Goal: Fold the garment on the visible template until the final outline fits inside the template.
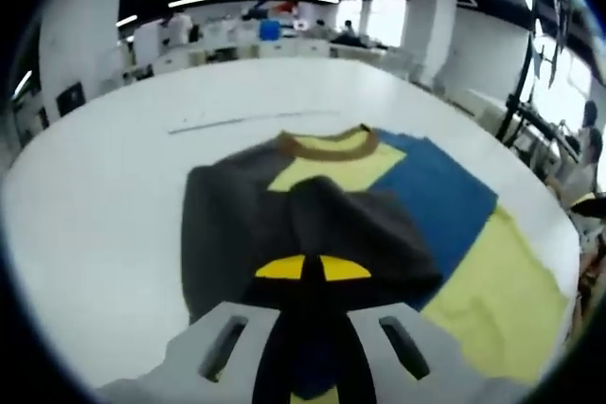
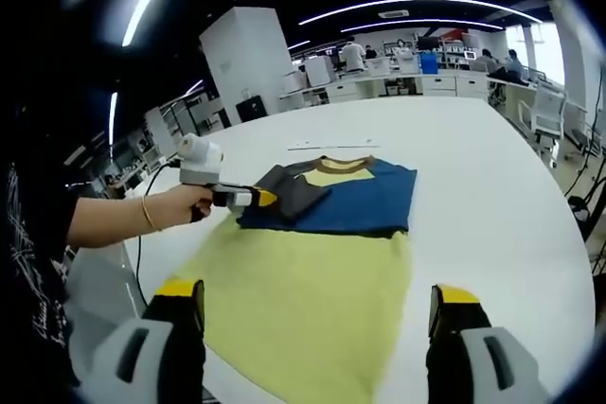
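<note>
Tabletop (image 2: 492, 186): white, wide bare margin around work. Garment (image 2: 360, 198): on yellow template (image 2: 303, 300), upper end. Left gripper (image 1: 312, 269): pinching dark sleeve fold. Right gripper (image 2: 312, 305): spread, over template's near edge.

Blue, yellow, dark-grey garment (image 2: 331, 198)

White table (image 2: 492, 186), desks (image 2: 417, 82) and seated people behind.
</note>
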A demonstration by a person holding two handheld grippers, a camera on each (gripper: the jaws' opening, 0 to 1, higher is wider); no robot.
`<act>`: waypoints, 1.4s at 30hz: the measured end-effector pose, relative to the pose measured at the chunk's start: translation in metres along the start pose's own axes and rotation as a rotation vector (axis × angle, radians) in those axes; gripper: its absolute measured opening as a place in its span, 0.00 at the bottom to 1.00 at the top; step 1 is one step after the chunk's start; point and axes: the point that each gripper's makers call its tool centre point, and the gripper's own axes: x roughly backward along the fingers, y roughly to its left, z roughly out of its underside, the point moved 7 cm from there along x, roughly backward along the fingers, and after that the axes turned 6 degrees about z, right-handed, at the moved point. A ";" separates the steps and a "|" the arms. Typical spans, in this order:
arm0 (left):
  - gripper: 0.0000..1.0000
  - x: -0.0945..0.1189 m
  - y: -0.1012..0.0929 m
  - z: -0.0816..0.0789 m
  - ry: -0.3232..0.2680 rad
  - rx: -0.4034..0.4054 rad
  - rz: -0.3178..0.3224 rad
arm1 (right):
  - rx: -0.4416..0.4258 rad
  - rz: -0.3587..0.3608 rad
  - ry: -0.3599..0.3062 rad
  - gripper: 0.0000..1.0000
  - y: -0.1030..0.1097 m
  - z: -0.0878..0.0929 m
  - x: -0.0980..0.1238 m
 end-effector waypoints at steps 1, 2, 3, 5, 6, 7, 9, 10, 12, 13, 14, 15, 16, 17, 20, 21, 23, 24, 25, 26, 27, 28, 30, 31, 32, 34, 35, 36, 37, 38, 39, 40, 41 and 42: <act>0.01 0.000 -0.001 -0.002 -0.007 0.001 0.006 | 0.000 -0.001 -0.001 1.00 0.000 0.000 0.000; 0.00 0.001 -0.002 -0.003 -0.011 0.002 0.006 | -0.001 -0.001 -0.001 1.00 0.000 0.000 0.000; 0.00 0.001 -0.003 -0.004 -0.015 0.001 0.010 | -0.001 -0.001 -0.002 1.00 0.000 0.000 0.000; 0.00 0.002 -0.006 -0.008 -0.029 0.002 0.018 | -0.001 -0.001 -0.004 1.00 0.000 0.000 0.000; 0.00 0.003 -0.008 -0.010 -0.036 -0.002 0.024 | -0.001 -0.001 -0.005 1.00 0.000 0.000 0.001; 0.00 0.003 -0.011 -0.013 -0.046 -0.012 0.031 | 0.000 -0.001 -0.005 1.00 0.000 -0.001 0.001; 0.00 0.004 -0.018 -0.019 -0.065 -0.024 0.048 | 0.003 0.001 -0.007 1.00 0.000 -0.001 0.002; 0.00 0.005 -0.021 -0.022 -0.075 -0.030 0.058 | 0.005 0.001 -0.007 1.00 0.000 -0.001 0.003; 0.00 0.005 -0.030 -0.029 -0.096 -0.046 0.083 | 0.010 0.003 -0.007 1.00 0.001 -0.001 0.005; 0.00 0.006 -0.034 -0.031 -0.102 -0.051 0.092 | 0.012 0.004 -0.007 1.00 0.002 -0.001 0.005; 0.00 0.005 -0.039 -0.035 -0.114 -0.056 0.106 | 0.017 0.006 -0.007 1.00 0.002 -0.001 0.006; 0.00 0.005 -0.043 -0.038 -0.122 -0.055 0.117 | 0.019 0.007 -0.008 1.00 0.002 -0.001 0.006; 0.00 0.005 -0.050 -0.042 -0.134 -0.055 0.134 | 0.021 0.009 -0.007 1.00 0.002 -0.001 0.007; 0.00 0.005 -0.055 -0.044 -0.142 -0.057 0.143 | 0.020 0.010 -0.008 1.00 0.002 -0.001 0.007; 0.00 0.001 -0.072 -0.052 -0.151 -0.078 0.179 | 0.019 0.010 -0.013 1.00 0.003 -0.001 0.009; 0.00 0.000 -0.075 -0.053 -0.152 -0.080 0.185 | 0.019 0.009 -0.015 0.99 0.004 -0.001 0.009; 0.00 -0.004 -0.083 -0.055 -0.153 -0.092 0.203 | 0.014 0.009 -0.016 0.99 0.004 0.000 0.010; 0.00 -0.007 -0.088 -0.055 -0.149 -0.100 0.209 | 0.013 0.009 -0.016 0.99 0.004 0.000 0.010; 0.00 -0.009 -0.091 -0.056 -0.142 -0.100 0.215 | 0.013 0.011 -0.015 0.99 0.004 0.000 0.010; 0.00 -0.010 -0.094 -0.056 -0.138 -0.094 0.225 | 0.013 0.012 -0.013 0.99 0.003 0.001 0.010; 0.00 -0.012 -0.099 -0.058 -0.143 -0.097 0.243 | 0.014 0.011 -0.010 0.99 0.003 0.001 0.011; 0.00 -0.013 -0.102 -0.059 -0.143 -0.108 0.253 | 0.013 0.011 -0.008 0.99 0.003 0.002 0.011; 0.00 -0.016 -0.110 -0.060 -0.140 -0.134 0.268 | 0.013 0.014 -0.004 0.99 0.002 0.003 0.012; 0.00 -0.017 -0.114 -0.061 -0.145 -0.124 0.279 | 0.012 0.016 -0.002 0.99 0.002 0.004 0.012; 0.00 -0.019 -0.117 -0.062 -0.147 -0.110 0.294 | 0.011 0.018 -0.001 0.99 0.001 0.004 0.012; 0.00 -0.021 -0.123 -0.064 -0.149 -0.092 0.315 | 0.010 0.020 0.001 0.99 0.001 0.004 0.013; 0.00 -0.022 -0.126 -0.065 -0.148 -0.093 0.322 | 0.009 0.021 0.000 0.99 0.000 0.004 0.013; 0.00 -0.022 -0.131 -0.067 -0.151 -0.097 0.334 | 0.009 0.022 0.001 0.99 0.000 0.004 0.013; 0.00 -0.022 -0.133 -0.068 -0.152 -0.098 0.340 | 0.008 0.023 0.001 0.99 0.000 0.005 0.014; 0.00 -0.022 -0.137 -0.069 -0.159 -0.096 0.351 | 0.009 0.024 0.002 0.99 0.000 0.005 0.014; 0.00 -0.022 -0.139 -0.069 -0.161 -0.096 0.355 | 0.009 0.024 0.003 0.99 0.000 0.005 0.014; 0.00 -0.022 -0.143 -0.070 -0.162 -0.096 0.369 | 0.009 0.026 0.005 0.99 -0.001 0.005 0.014; 0.00 -0.022 -0.146 -0.070 -0.165 -0.095 0.375 | 0.009 0.026 0.005 0.99 -0.001 0.005 0.014; 0.00 -0.022 -0.148 -0.070 -0.161 -0.097 0.384 | 0.009 0.028 0.004 0.99 -0.001 0.005 0.014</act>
